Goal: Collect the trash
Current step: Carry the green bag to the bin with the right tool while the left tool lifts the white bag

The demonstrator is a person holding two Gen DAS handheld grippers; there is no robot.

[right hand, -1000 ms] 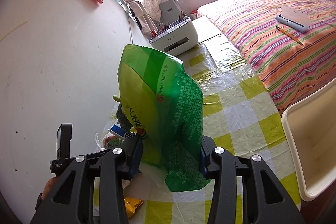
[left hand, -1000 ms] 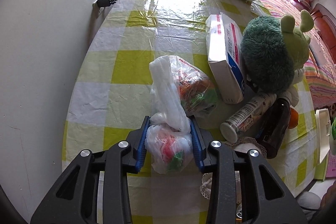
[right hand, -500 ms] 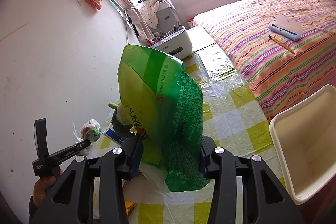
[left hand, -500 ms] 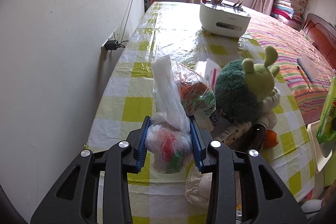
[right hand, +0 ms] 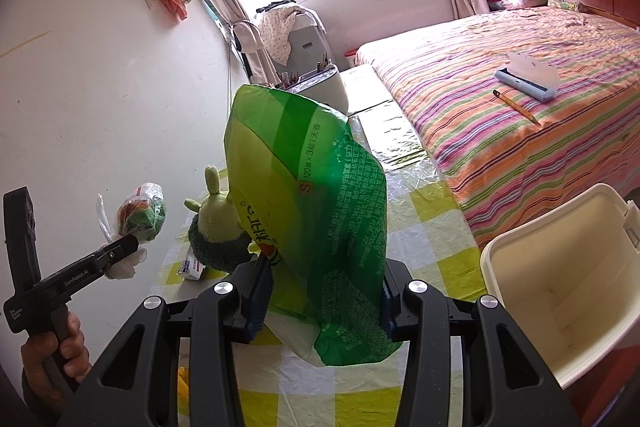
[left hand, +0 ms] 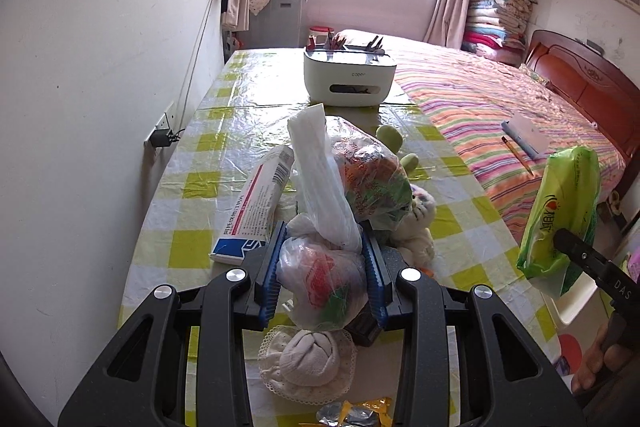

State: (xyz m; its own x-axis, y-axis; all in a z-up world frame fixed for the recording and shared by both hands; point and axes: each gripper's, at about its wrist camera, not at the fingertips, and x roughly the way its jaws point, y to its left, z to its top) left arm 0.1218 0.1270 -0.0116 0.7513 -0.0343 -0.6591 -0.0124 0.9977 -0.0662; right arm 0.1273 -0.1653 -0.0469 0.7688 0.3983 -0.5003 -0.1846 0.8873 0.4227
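Two grippers, both loaded. My left gripper (left hand: 323, 277) is clamped on a knotted clear plastic bag of scraps (left hand: 324, 281), blue pads pressing its sides; the bag's upper lobe, stuffed with orange and green wrappers, sticks up past the fingertips. In the right wrist view the same bag (right hand: 140, 213) hangs in the air, clear of the table. My left hand (right hand: 56, 355) grips the handle low at that view's left edge.

My right gripper (right hand: 324, 301) is clamped on a green tissue-pack wrapper (right hand: 316, 219), held upright, its crumpled lower end sagging below the pads. From the left wrist view the wrapper (left hand: 560, 215) floats beyond the table's right edge.

Below and around, on the table with the yellow-checked cloth (left hand: 188, 247):
- one white medicine box (left hand: 256, 207), lying flat, just left of the bag;
- one green plush toy (right hand: 216, 223), beside that box;
- one lace-edged white bundle (left hand: 308, 359), near edge;
- one yellow crumpled wrapper (left hand: 366, 411), at the bottom of the picture;
- one white desk organiser (left hand: 348, 79), far end.

One cream bin (right hand: 560, 291), open, stands just right of the green wrapper, beside the table. One striped bed (right hand: 520, 99) lies beyond it.
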